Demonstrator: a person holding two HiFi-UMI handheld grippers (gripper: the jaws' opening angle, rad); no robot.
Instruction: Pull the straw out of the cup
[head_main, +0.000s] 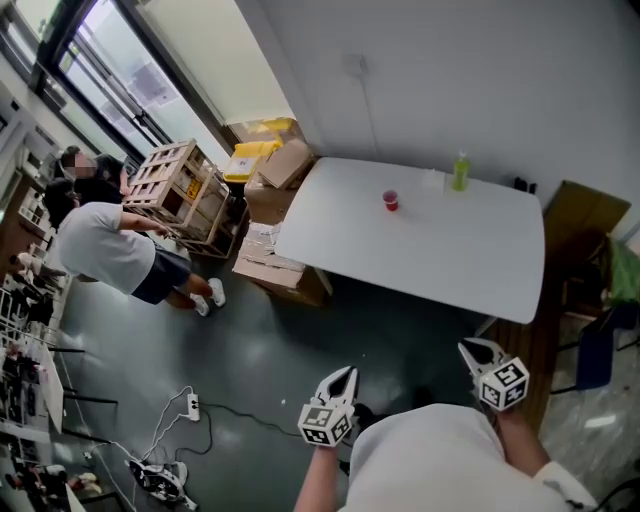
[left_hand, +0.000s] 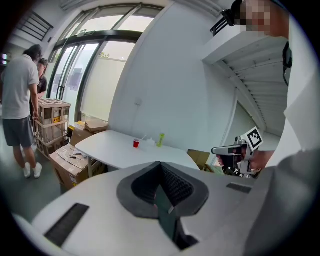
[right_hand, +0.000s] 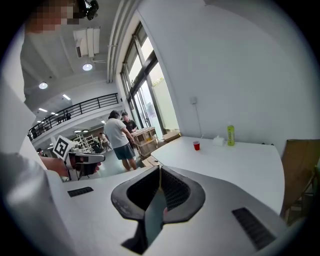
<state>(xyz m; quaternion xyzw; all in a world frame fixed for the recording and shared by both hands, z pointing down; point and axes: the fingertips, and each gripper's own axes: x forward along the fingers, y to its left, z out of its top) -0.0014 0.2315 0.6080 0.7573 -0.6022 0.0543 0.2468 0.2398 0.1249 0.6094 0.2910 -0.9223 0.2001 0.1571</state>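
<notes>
Left gripper (head_main: 343, 375) and right gripper (head_main: 472, 349), bottom of frame, are clenched empty; the cup (head_main: 390, 200) stands on the table (head_main: 440, 262), upper centre.

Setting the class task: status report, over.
Left hand-held gripper, right hand-held gripper: shut, empty. Red cup far off on table; straw too small to see. Green bottle beside it, apart.
</notes>
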